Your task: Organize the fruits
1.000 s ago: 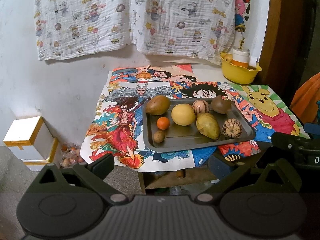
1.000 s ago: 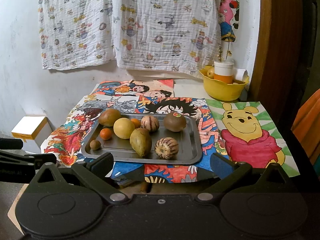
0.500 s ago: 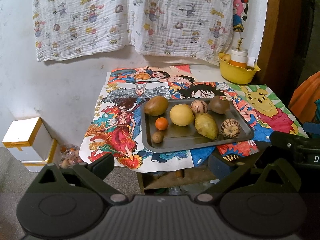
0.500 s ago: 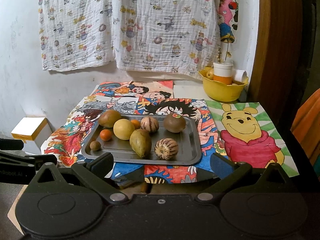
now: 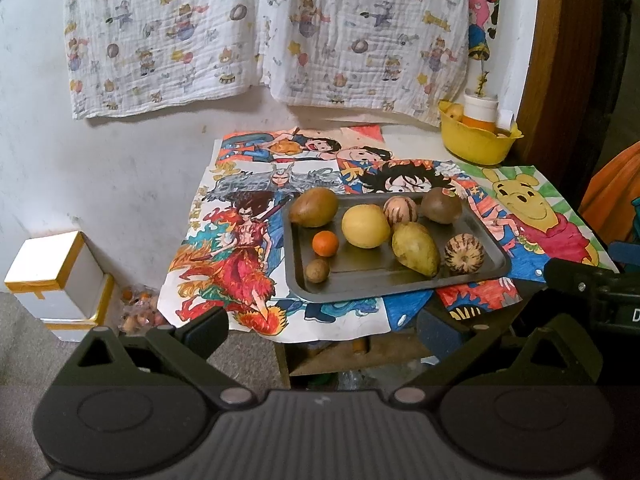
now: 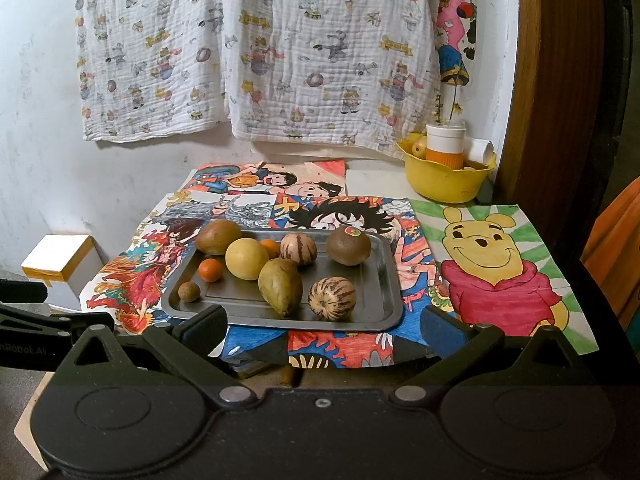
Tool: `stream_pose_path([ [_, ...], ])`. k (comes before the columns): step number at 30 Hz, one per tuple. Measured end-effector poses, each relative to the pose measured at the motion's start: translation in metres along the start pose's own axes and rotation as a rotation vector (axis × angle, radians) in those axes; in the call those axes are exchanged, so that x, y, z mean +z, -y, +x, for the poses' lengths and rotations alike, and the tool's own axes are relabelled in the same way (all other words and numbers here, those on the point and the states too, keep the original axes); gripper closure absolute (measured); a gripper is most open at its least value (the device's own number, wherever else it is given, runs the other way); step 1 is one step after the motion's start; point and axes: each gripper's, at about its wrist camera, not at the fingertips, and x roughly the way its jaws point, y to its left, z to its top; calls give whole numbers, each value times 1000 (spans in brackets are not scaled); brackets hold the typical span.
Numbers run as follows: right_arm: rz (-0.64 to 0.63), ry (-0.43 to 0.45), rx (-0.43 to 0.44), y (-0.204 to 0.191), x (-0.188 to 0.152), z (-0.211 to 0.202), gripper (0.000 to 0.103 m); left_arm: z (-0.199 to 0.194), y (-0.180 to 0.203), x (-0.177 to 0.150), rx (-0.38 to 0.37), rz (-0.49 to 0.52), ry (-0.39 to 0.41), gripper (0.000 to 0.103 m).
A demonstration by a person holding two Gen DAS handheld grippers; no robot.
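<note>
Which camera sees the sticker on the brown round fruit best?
The right wrist view: the brown round fruit shows a small sticker on top there. In the left wrist view the same fruit appears, but its sticker is not clearly seen.

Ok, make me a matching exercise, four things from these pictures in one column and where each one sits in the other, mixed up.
Things:
1. yellow bowl
2. small brown nut
3. white box
4. stickered brown fruit

Places:
A. tray, near left corner
B. floor, left of the table
C. table's far right corner
D. tray, far right

Pairs: 1-C, 2-A, 3-B, 4-D
</note>
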Motion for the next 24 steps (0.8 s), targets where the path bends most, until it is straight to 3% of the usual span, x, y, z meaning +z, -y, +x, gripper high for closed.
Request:
stream_pose_path([
  [24, 4, -11, -7, 2, 1, 6, 1, 9, -4, 1, -14, 2, -15, 1],
])
